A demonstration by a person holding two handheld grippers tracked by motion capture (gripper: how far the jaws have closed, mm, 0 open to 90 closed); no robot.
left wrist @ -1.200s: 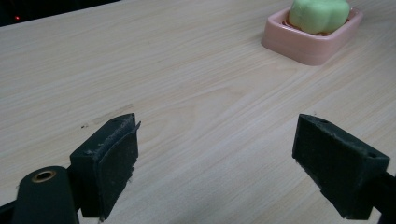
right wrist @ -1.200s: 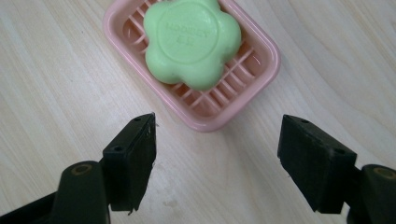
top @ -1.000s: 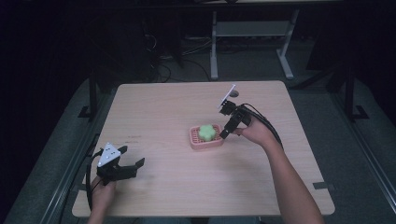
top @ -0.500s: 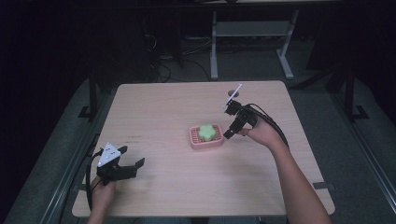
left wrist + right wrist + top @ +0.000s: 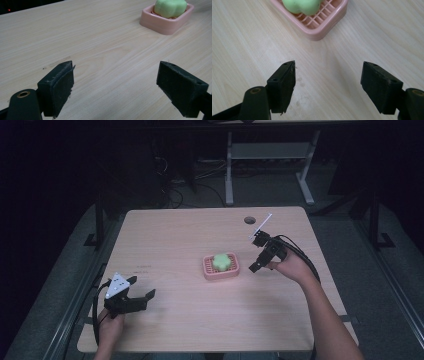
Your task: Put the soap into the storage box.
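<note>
We see a green soap (image 5: 220,261) lying in a pink dish (image 5: 235,270) near the middle of the bench (image 5: 190,232). Our right claw (image 5: 257,253) sits just beside the dish, jaws wide apart and empty. Our left claw (image 5: 134,295) rests well apart near the bench's front corner, also wide open, holding nothing.

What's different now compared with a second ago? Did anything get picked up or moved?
The right gripper drew back from the pink dish, toward the table's right side, jaws open and empty. The green soap stayed in the dish, unmoved. The left gripper kept its place, open.
</note>
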